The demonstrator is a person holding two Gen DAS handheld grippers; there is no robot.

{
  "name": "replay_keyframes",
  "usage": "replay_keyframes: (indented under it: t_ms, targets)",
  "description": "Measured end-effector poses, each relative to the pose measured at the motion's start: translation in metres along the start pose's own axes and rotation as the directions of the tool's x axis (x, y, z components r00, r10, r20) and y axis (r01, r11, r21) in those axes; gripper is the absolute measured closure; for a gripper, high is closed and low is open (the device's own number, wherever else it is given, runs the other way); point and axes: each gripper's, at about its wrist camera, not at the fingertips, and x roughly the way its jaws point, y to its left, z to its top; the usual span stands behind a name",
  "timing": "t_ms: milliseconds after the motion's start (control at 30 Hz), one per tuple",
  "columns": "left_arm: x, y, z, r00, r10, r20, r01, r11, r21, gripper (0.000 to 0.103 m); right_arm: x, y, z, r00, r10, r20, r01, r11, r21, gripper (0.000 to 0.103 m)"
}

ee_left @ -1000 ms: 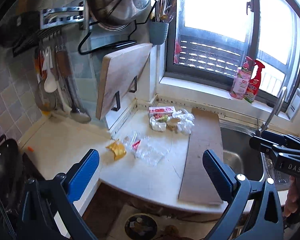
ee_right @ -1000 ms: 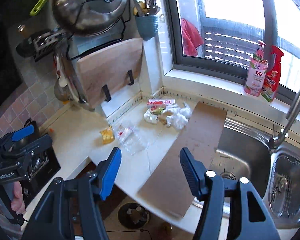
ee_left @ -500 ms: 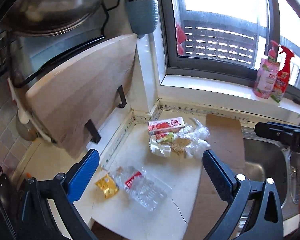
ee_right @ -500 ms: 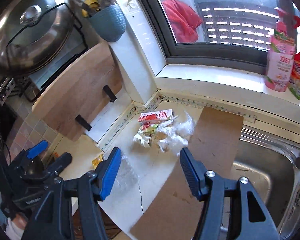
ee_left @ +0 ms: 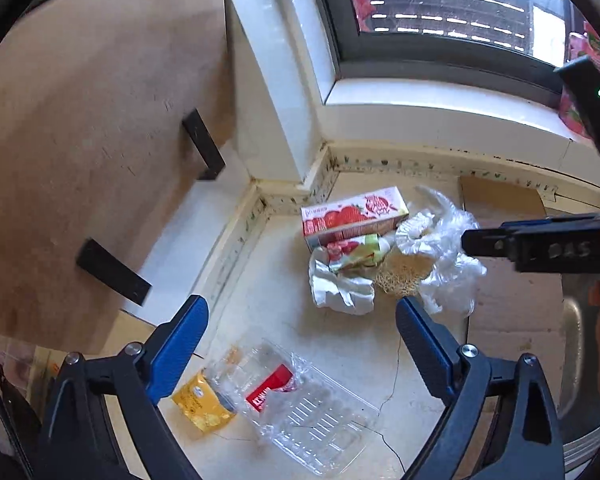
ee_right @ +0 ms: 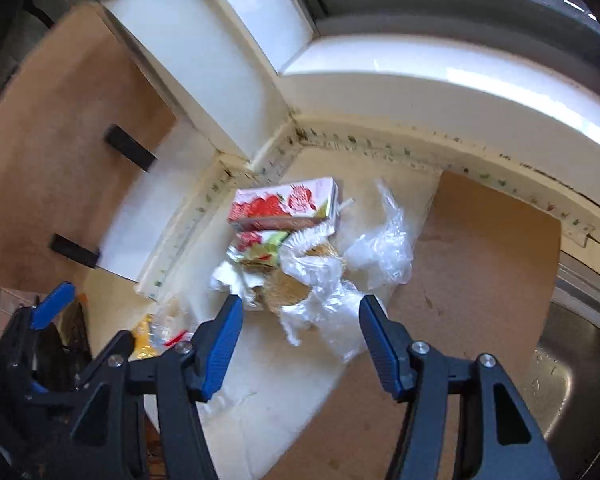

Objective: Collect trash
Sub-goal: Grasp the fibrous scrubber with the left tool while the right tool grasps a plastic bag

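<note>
On the pale counter (ee_left: 340, 344), against the corner by the window, your trash lies uncollected: a red-and-white strawberry carton (ee_left: 354, 213), crumpled white tissue (ee_left: 338, 290), clear plastic film (ee_right: 376, 246), and nearer you a clear plastic tray (ee_left: 312, 412) and yellow wrapper (ee_left: 202, 402). Your left gripper (ee_left: 300, 320) and right gripper (ee_right: 300, 312) hang above, jaws apart but closing on nothing; everything remains to pick up
</note>
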Motion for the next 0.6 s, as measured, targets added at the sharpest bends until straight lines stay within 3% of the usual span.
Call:
replay_keyframes:
  t_ms: [133, 300, 467, 600]
  targets:
    - [0.014, 0.002, -0.005, 0.999, -0.037, -0.033, 0.036, 0.999, -0.039, 0.009, 0.035, -0.009, -0.001, 0.998, -0.005, -0.058, 0.005, 1.000, 0.004, 0.065]
    - [0.026, 0.000, -0.007, 0.997, -0.050, -0.061, 0.046, 0.997, -0.057, 0.009, 0.048, -0.015, 0.001, 0.998, 0.004, -0.056, -0.004, 1.000, 0.009, 0.087]
    - [0.038, -0.009, -0.003, 0.994, -0.070, -0.079, 0.065, 0.996, -0.061, 0.009, 0.046, -0.021, 0.003, 0.999, 0.030, -0.045, -0.030, 1.000, 0.005, 0.098]
    - [0.050, -0.022, 0.002, 0.989, -0.110, -0.094, 0.104, 0.993, -0.061, 0.009, 0.034, -0.032, -0.001, 0.998, 0.069, -0.013, -0.068, 0.997, 0.042, 0.098]
